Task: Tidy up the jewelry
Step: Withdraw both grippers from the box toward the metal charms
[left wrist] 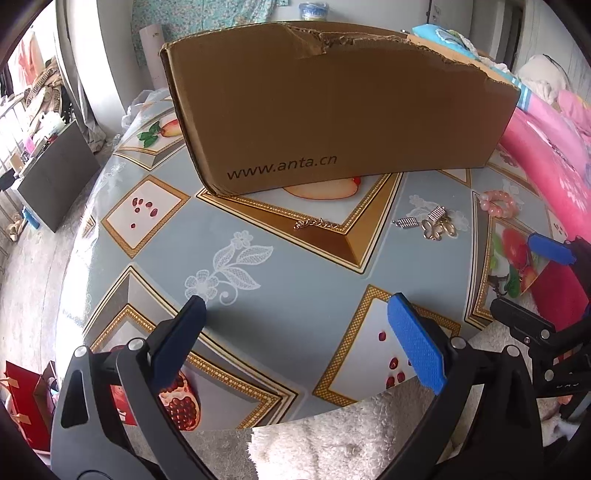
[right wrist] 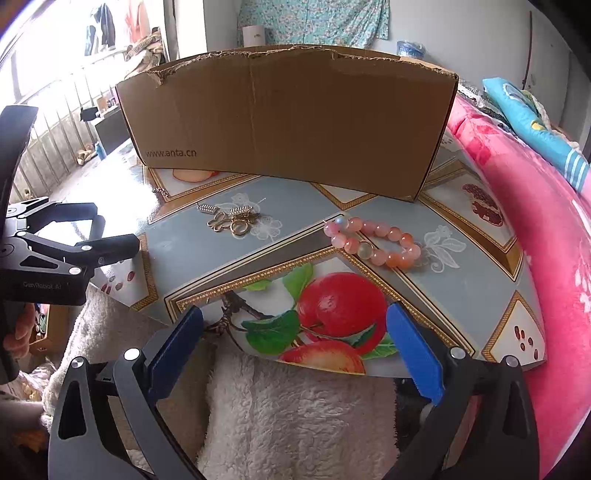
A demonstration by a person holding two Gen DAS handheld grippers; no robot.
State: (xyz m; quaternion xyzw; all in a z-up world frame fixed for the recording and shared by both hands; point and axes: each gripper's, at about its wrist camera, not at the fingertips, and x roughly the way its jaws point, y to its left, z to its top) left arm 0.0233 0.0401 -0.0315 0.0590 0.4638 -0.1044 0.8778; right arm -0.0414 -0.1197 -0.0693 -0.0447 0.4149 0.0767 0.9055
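Probably a bedroom: pink bedding (right wrist: 546,229), hung clothes (right wrist: 103,26).

Wide-spread left claw (left wrist: 297,310) before cardboard box (left wrist: 332,110), jewelry (left wrist: 432,223) beside.

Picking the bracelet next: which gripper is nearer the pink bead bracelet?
Right. The right gripper hangs open at the table's near edge, with the pink bead bracelet just ahead, slightly right. The left gripper, also open, sits further left, the bracelet far off to its right.

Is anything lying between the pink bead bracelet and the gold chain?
Yes: a cluster of earrings lies between the bracelet and the chain. The left wrist view shows it best.
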